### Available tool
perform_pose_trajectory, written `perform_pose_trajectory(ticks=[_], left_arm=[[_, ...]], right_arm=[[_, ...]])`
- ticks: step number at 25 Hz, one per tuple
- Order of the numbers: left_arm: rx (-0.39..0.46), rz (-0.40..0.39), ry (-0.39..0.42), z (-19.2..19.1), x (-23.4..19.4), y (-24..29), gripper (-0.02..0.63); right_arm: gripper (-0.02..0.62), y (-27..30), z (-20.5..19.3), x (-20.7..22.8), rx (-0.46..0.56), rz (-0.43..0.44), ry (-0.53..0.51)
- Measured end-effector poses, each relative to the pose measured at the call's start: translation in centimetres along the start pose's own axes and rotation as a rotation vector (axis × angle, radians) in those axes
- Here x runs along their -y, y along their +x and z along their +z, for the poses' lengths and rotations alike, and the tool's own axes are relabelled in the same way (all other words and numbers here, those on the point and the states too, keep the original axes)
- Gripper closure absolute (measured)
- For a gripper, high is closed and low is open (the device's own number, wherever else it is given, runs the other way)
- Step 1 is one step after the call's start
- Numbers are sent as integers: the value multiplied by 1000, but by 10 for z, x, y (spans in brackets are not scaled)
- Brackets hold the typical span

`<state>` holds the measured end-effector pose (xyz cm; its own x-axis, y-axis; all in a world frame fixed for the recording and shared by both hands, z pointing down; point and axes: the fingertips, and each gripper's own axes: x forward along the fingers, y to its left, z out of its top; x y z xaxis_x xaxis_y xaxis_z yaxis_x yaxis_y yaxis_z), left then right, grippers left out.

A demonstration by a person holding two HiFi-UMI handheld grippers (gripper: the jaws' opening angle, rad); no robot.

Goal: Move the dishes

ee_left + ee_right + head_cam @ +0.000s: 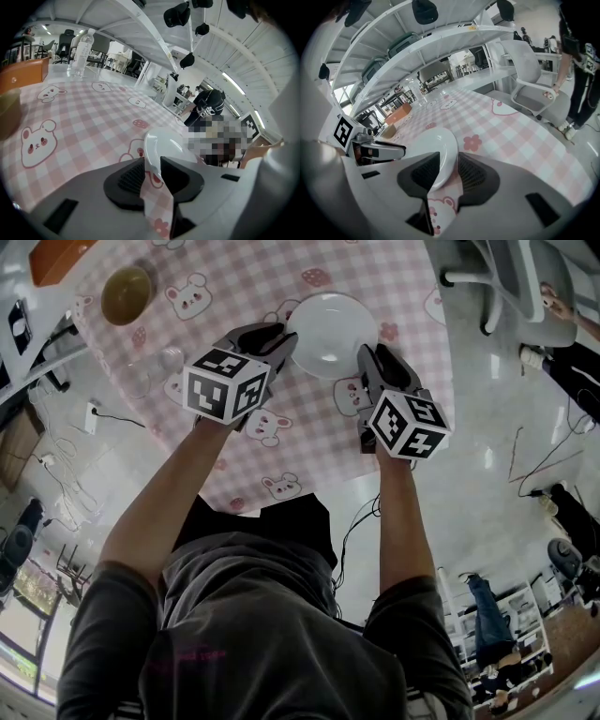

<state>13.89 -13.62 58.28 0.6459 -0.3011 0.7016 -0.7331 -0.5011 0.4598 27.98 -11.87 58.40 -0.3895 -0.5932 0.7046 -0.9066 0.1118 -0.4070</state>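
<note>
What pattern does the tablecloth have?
The tablecloth: pink-and-white checks with bear faces, clearest in left gripper view.

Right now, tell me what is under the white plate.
Under the white plate lies the pink checked tablecloth, showing around its rim. The patch directly beneath is covered by the plate, so anything there cannot be seen.

Bright, even overhead light; fisheye warps edges, corners vignetted dark
</note>
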Motion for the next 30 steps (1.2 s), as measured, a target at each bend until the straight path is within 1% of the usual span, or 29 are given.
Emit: perform_pose_trajectory(ticks=[8, 15, 25, 30], left_arm=[[-22, -3, -23, -2, 1, 2, 525], [-42, -4, -60, -3, 0, 5, 529], [-20, -14, -94, -3, 2, 2, 537], [-14, -17, -81, -5, 4, -4, 543]], right_arm=[[477, 1, -2, 0, -11, 5, 5], [512, 1, -2, 3, -24, 2, 40], [523, -2, -6, 1, -20, -19, 32], [531, -8, -2, -2, 5, -32, 32]])
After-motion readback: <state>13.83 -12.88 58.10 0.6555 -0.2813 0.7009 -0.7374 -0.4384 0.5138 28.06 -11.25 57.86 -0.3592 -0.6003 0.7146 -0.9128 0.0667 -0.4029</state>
